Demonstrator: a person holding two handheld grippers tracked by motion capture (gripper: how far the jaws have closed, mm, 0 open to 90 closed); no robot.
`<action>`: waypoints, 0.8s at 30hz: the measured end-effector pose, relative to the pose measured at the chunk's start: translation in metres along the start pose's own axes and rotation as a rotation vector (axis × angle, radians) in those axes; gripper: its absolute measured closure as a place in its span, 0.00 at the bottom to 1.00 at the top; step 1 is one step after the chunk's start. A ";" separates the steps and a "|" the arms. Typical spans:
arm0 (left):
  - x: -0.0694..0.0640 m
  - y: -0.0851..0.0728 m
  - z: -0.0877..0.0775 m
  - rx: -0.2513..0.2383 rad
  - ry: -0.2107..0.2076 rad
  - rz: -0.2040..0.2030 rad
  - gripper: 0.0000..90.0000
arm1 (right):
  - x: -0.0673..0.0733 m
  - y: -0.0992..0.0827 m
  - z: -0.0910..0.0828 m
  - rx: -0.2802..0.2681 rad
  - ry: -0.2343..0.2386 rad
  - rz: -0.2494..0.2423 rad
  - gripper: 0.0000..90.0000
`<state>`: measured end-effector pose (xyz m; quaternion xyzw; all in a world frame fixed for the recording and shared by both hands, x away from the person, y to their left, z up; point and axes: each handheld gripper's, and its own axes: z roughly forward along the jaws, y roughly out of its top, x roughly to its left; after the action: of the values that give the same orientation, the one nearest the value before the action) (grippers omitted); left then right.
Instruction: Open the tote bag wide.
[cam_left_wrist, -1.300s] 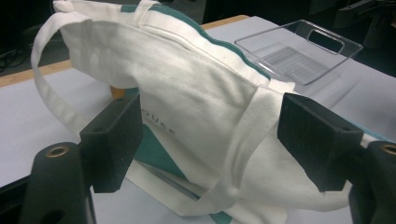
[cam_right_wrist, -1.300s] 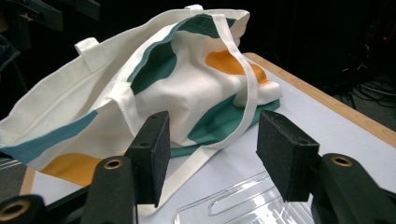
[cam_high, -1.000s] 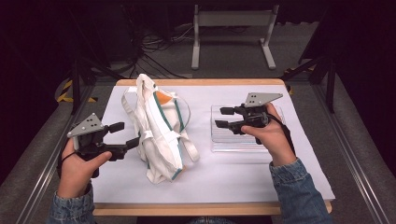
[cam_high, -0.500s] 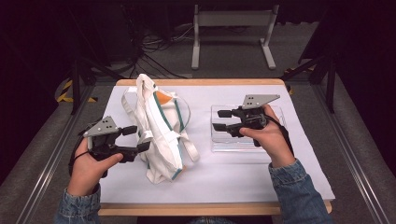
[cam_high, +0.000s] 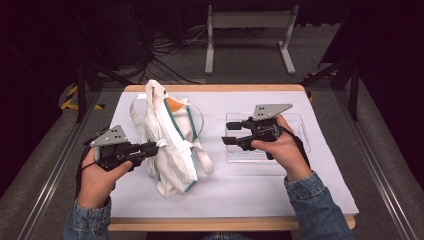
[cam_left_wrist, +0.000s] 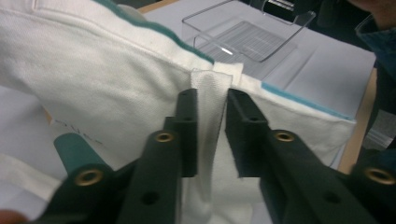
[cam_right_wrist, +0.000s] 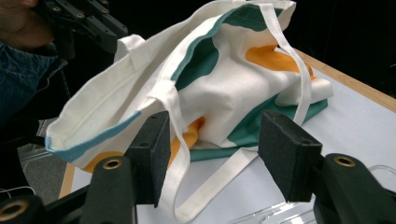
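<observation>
A white cloth tote bag (cam_high: 172, 145) with teal trim and an orange patch lies slumped on the left half of the white-covered table (cam_high: 260, 190). My left gripper (cam_high: 152, 146) is at the bag's left edge. In the left gripper view its jaws stand narrowly apart on either side of a white handle strap (cam_left_wrist: 212, 88) where it is sewn to the bag's rim (cam_left_wrist: 93, 70). My right gripper (cam_high: 229, 134) hovers over a clear plastic tray (cam_high: 300, 135), open wide and pointing at the bag's mouth (cam_right_wrist: 224, 93) with nothing between its jaws.
The clear tray (cam_left_wrist: 247, 39) sits right of the bag with nothing in it. Loose handle loops (cam_right_wrist: 219, 182) trail onto the table toward the tray. The wooden table edge (cam_high: 230, 223) runs along the front. Dark floor, cables and a metal stand (cam_high: 247, 20) lie beyond.
My left gripper has moved right and forward from the table's left side up to the bag, bringing the handle strap between its jaws. The right gripper has barely shifted.
</observation>
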<state>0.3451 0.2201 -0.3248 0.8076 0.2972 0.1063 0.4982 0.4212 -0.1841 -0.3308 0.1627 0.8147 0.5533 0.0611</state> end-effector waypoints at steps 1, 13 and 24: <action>0.000 0.000 -0.001 -0.012 -0.004 0.001 0.98 | 0.001 0.000 0.000 -0.002 0.002 0.000 0.49; -0.004 0.002 -0.002 -0.013 -0.026 0.020 1.00 | 0.016 0.002 0.019 -0.014 0.044 -0.035 0.49; -0.003 -0.001 -0.005 -0.010 -0.002 0.016 1.00 | 0.022 -0.013 0.064 0.066 0.056 -0.034 0.49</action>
<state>0.3395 0.2223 -0.3225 0.8075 0.2899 0.1110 0.5015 0.4159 -0.1250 -0.3648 0.1356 0.8366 0.5291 0.0423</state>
